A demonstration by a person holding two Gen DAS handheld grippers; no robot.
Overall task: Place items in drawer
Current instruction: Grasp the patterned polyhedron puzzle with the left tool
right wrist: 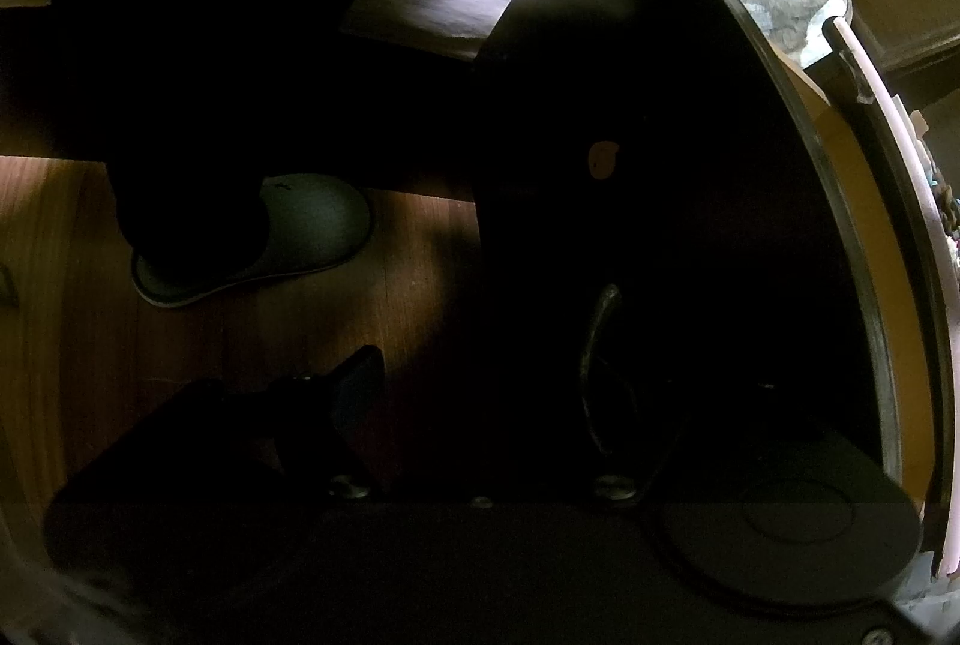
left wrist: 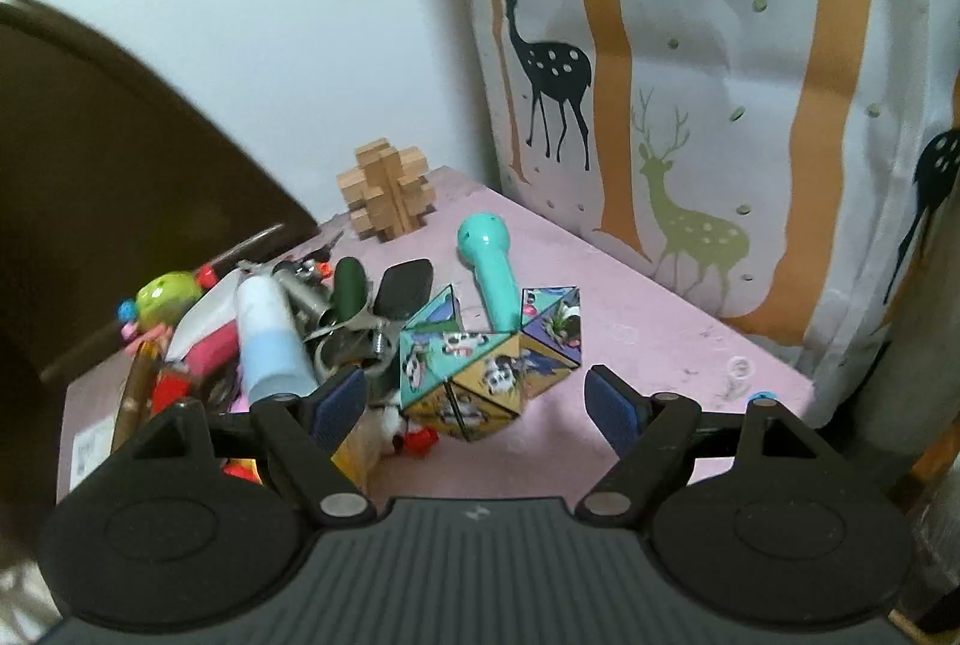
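In the left wrist view my left gripper (left wrist: pixel 477 402) is open and empty, just above the near edge of a pink tabletop (left wrist: pixel 648 339). A colourful folding picture cube (left wrist: pixel 489 360) lies right in front of the jaws. Behind it are a teal toy microphone (left wrist: pixel 489 261) and a wooden burr puzzle (left wrist: pixel 387 192). A heap of small items (left wrist: pixel 264 333) lies at left. In the dark right wrist view my right gripper (right wrist: pixel 480 381) is open near the metal handle (right wrist: pixel 594 363) of a dark drawer front (right wrist: pixel 660 225); its right finger is lost in shadow.
A dark chair back (left wrist: pixel 108 165) rises at left. A deer-print curtain (left wrist: pixel 690 75) hangs behind the table's right side. Below, a slippered foot (right wrist: pixel 270 237) stands on the wooden floor (right wrist: pixel 210 345). The pink table edge (right wrist: pixel 900 225) runs at far right.
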